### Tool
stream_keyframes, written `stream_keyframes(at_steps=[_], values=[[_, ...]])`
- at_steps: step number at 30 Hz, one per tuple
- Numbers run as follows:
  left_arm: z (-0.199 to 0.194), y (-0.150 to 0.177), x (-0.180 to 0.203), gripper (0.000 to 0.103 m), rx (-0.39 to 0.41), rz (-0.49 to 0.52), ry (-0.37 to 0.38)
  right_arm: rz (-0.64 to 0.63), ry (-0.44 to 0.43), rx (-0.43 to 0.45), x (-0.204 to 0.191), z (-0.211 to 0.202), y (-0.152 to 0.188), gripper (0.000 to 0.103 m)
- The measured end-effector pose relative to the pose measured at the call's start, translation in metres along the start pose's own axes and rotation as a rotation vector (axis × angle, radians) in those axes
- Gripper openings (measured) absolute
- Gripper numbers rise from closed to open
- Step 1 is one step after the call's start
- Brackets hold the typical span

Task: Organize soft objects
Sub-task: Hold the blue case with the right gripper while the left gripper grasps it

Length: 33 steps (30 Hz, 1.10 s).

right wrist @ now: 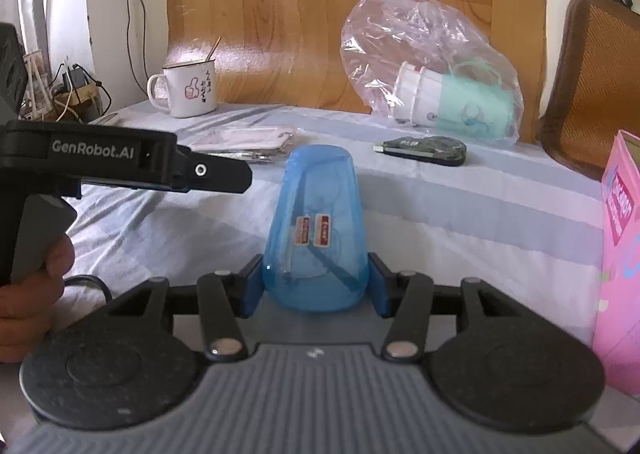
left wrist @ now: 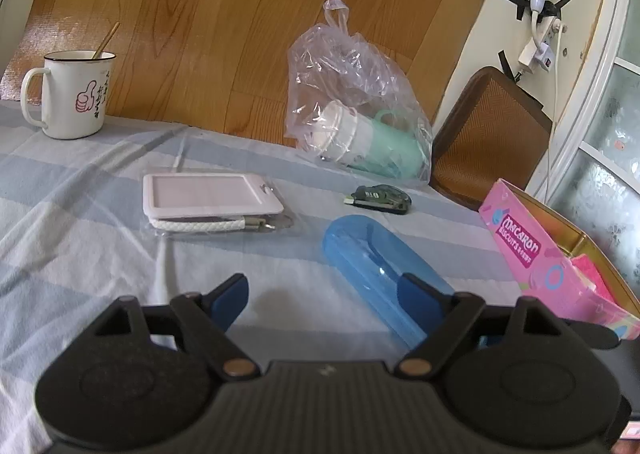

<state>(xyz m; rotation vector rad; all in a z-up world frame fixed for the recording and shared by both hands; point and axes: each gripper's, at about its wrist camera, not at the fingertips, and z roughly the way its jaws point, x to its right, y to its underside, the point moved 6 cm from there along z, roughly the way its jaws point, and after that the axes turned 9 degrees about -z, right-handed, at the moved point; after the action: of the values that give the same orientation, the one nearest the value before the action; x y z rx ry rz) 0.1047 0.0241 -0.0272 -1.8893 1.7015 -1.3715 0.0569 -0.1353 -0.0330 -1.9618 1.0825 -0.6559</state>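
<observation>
While my right hand-held gripper [right wrist: 315, 286] clamps the blue case [right wrist: 316, 230] only at its near end, it could swivel loose; my left hand-held gripper [left wrist: 324, 296] hangs open.

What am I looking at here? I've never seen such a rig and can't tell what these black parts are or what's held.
No robot: a person holds a two-finger tool in each hand, each with a camera looking along its fingers. One picture is from the left gripper, which is open and empty. The other is from the right gripper, its fingers either side of a blue case, seemingly gripping it. On the striped cloth also lie a pink card holder, a dark tape dispenser, a mug, a plastic bag and a pink box.
</observation>
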Motion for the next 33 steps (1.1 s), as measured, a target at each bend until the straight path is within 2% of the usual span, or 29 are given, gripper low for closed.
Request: stream_keyframes(at_steps=[33], values=[[0.0012,0.0013,-0.0001,0.089,-0.009,0.014,0.007,-0.007,0.021,-0.007,-0.0032,-0.0029,-0.0007,0.055]])
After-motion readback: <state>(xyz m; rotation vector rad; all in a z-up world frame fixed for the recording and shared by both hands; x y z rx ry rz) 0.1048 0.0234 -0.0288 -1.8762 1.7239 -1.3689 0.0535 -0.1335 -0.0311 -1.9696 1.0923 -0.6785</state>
